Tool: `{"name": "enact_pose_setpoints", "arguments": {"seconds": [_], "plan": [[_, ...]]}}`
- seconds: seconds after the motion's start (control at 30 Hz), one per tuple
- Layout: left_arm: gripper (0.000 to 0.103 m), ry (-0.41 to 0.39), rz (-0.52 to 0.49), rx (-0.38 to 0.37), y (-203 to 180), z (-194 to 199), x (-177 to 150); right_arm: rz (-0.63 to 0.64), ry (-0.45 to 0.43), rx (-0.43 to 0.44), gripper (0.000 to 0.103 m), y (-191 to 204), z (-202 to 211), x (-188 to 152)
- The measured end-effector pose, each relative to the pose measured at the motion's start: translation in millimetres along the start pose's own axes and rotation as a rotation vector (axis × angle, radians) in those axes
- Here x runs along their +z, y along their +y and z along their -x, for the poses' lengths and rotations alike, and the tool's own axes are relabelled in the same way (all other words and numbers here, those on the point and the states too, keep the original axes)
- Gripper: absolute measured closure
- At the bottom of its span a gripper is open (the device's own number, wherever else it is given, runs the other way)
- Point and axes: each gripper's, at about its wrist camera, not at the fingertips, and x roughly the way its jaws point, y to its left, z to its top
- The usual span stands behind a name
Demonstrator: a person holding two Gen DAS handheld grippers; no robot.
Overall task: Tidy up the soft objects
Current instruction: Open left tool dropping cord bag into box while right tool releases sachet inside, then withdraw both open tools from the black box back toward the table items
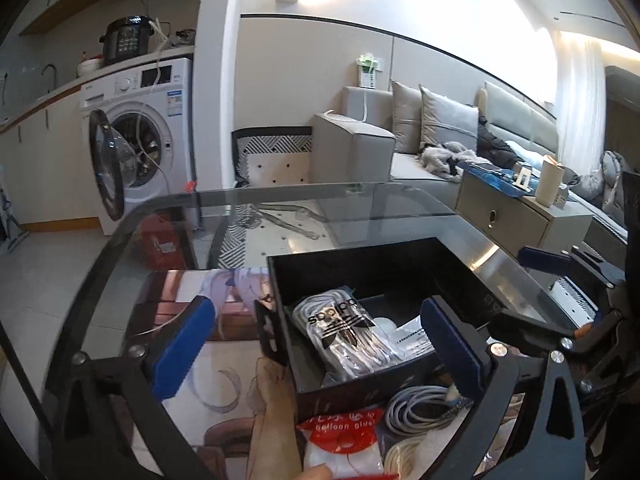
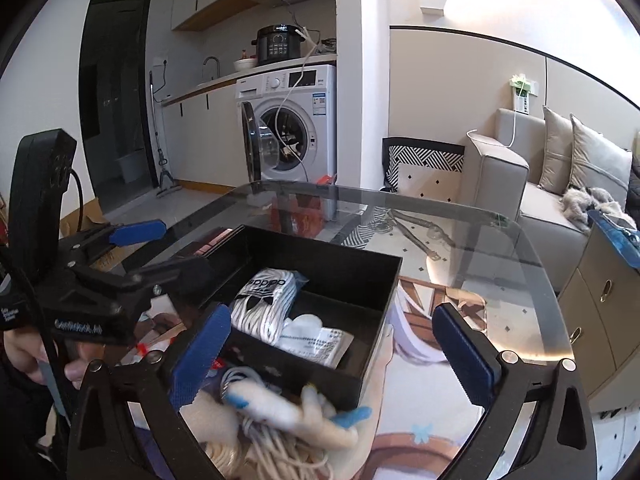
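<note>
A black divided box (image 1: 362, 249) (image 2: 325, 246) stands on the glass table (image 1: 280, 200). Inside lie a clear bag of white cord with a black logo (image 1: 344, 332) (image 2: 266, 300) and a flat white sachet (image 2: 320, 342). In front of the box lie a red-and-white balloon glue packet (image 1: 340, 436), a grey coiled cable (image 1: 420, 408) and a cream cord bundle (image 2: 280, 452). A blurred white piece with blue tips (image 2: 276, 404) lies over the cream cord. My left gripper (image 1: 320, 348) is open over the box's near wall, holding nothing. My right gripper (image 2: 332, 356) is open above the cord pile, nothing between its pads.
A printed mat (image 1: 224, 384) lies under the glass. Beyond the table stand a washing machine with its door open (image 1: 140, 136), a patterned chair (image 1: 276, 156), a grey sofa (image 1: 400, 148) and a low cabinet (image 1: 516, 216). A hand (image 2: 24, 360) holds the left gripper's handle.
</note>
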Motion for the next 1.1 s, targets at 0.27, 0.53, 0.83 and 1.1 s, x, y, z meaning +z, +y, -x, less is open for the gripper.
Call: {"name": "enact_pose_setpoints", "arguments": {"seconds": [0.27, 0.53, 0.83, 1.1], "plan": [[0.0, -0.016, -0.024, 0.019, -1.6, 23.0, -8.0, 0.016, -0.019, -0.012, 0.001, 12.6, 33.9, -5.8], [0.0, -0.019, -0.006, 0.03, 6.0, 46.1, -17.7, 0.0, -0.015, -0.013, 0.001, 19.0, 60.4, -25.4], [0.0, -0.002, -0.002, 0.018, 12.0, 60.8, -39.7, -0.054, 0.034, -0.047, 0.001, 5.2, 73.8, -59.8], [0.0, 0.042, 0.007, 0.017, 15.9, 61.1, -59.9, -0.088, 0.062, -0.058, 0.001, 1.6, 74.3, -77.8]]}}
